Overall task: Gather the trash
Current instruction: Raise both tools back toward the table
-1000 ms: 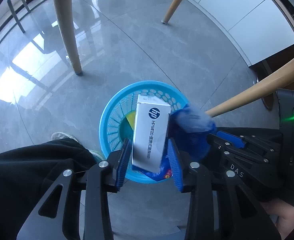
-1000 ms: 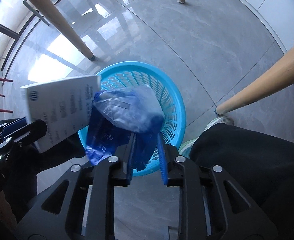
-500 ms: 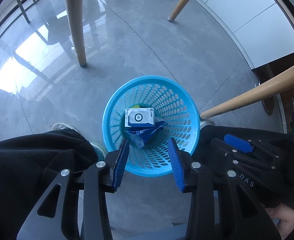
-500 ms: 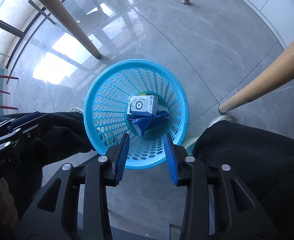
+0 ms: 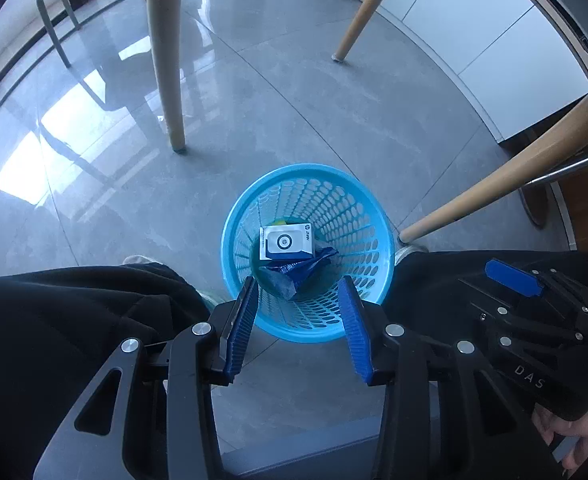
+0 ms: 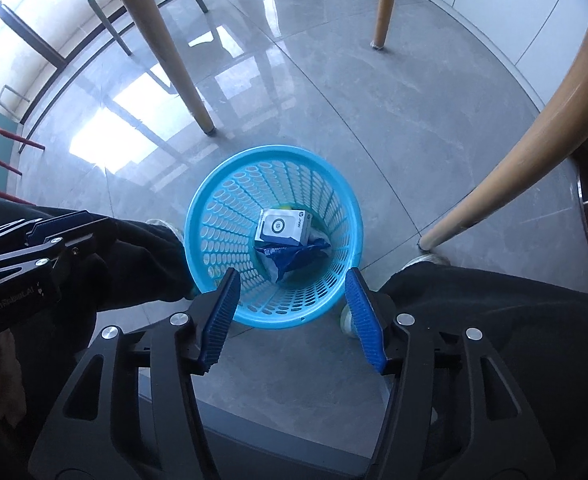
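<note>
A light blue mesh waste basket [image 5: 362, 216] stands on the grey tiled floor; it also shows in the right wrist view [image 6: 222, 216]. Inside lie a white box [image 5: 288, 243] and a crumpled blue plastic wrapper [image 5: 300, 271], seen too in the right wrist view as box [image 6: 281, 229] and wrapper [image 6: 294, 256]. A bit of yellow shows under the box. My left gripper [image 5: 300, 304] is open and empty above the basket's near rim. My right gripper [image 6: 294, 300] is open and empty, also above the near rim.
Wooden table legs [image 5: 166, 52] [image 5: 506, 184] stand around the basket, also in the right wrist view [image 6: 162, 44] [image 6: 506, 160]. The person's black-trousered legs [image 5: 74, 320] flank the basket. White cabinets [image 5: 494, 40] line the far right. A chair frame [image 6: 106, 8] stands far left.
Both grippers opened and let go: the white box and blue wrapper dropped into the basket. Both grippers have since risen away from the basket and the right one opened wider.
</note>
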Demonstrator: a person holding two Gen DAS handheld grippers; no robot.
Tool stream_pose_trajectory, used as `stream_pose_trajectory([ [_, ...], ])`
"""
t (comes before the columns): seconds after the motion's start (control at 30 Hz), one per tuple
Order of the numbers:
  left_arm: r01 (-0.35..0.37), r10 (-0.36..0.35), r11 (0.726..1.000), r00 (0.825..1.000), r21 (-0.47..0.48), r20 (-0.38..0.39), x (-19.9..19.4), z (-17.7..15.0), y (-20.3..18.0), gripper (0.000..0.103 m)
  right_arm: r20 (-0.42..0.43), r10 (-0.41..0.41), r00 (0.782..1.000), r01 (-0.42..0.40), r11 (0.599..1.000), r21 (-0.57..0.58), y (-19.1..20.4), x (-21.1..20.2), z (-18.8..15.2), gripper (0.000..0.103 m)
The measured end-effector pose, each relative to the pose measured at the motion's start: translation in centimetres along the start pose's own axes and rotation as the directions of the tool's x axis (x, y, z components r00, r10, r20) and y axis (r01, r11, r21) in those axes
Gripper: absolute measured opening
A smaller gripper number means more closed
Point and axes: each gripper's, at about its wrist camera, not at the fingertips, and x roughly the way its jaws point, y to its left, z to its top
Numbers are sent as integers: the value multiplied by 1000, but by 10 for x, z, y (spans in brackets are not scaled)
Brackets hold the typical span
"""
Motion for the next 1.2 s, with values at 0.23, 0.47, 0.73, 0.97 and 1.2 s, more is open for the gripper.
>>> stream_pose_trajectory([
  [0.23,-15,13,999,999,52,47,-23,-14,-6,47,28,19,999,-19,1000,-9,-4,-23,-11,55],
  [0.47,-22,11,994,995,104,99,-57,-35,-8,55,69,51,996,-50,999,-20,-6,-58,-30,60],
  [0.73,-14,-14,989,981,146,192,-104,-54,-7,56,147,68,987,-61,997,-52,-5,-107,-57,66],
  [0.97,20,-67,987,953,161,297,-155,-59,-10,60,217,102,971,-83,992,-96,-1,-153,-78,72],
  [1.2,17,-99,980,908,200,407,-204,-56,-22,63,312,133,941,-91,985,-145,9,-204,-84,75],
])
